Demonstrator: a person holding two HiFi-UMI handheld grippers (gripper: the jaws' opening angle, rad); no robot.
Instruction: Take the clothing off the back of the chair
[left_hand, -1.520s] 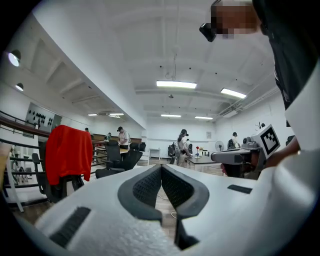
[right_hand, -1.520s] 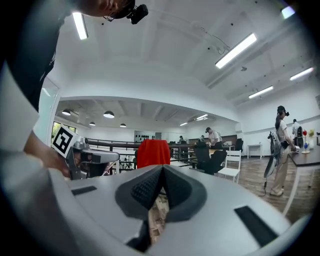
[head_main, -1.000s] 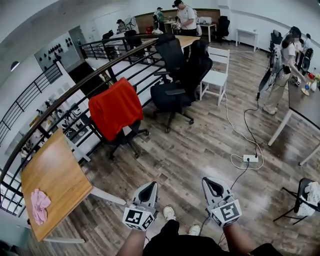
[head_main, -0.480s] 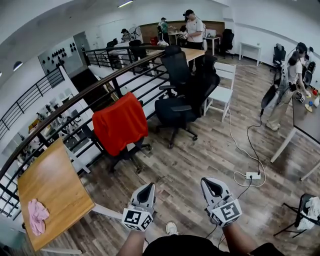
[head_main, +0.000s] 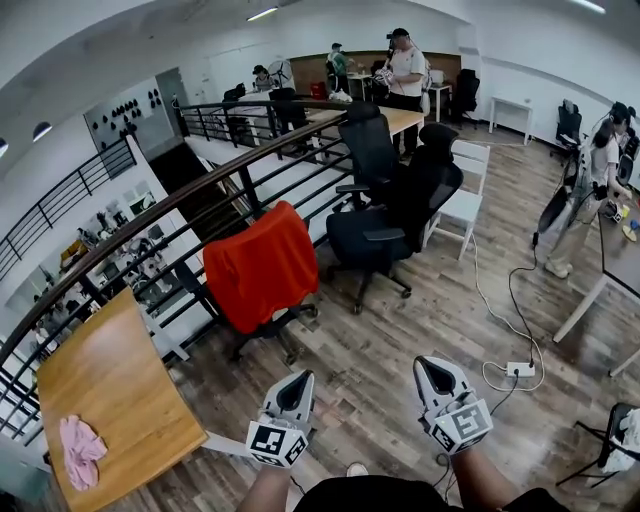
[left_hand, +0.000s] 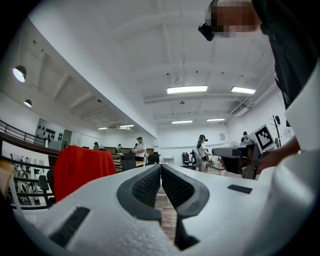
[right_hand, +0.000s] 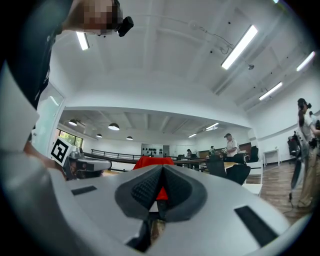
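both jaws are pressed together and empty on your left gripper (head_main: 299, 382) and right gripper (head_main: 434, 368), level and well short of the red garment (head_main: 262, 262) draped over the chair (head_main: 283, 320) back ahead. close in, spread your jaws first, then pinch the top edge and lift.

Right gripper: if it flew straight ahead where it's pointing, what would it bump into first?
Probably the red cloth draped over the black office chair; it sits dead ahead of the shut right gripper. Nothing shows in between, though the distance is hard to judge.
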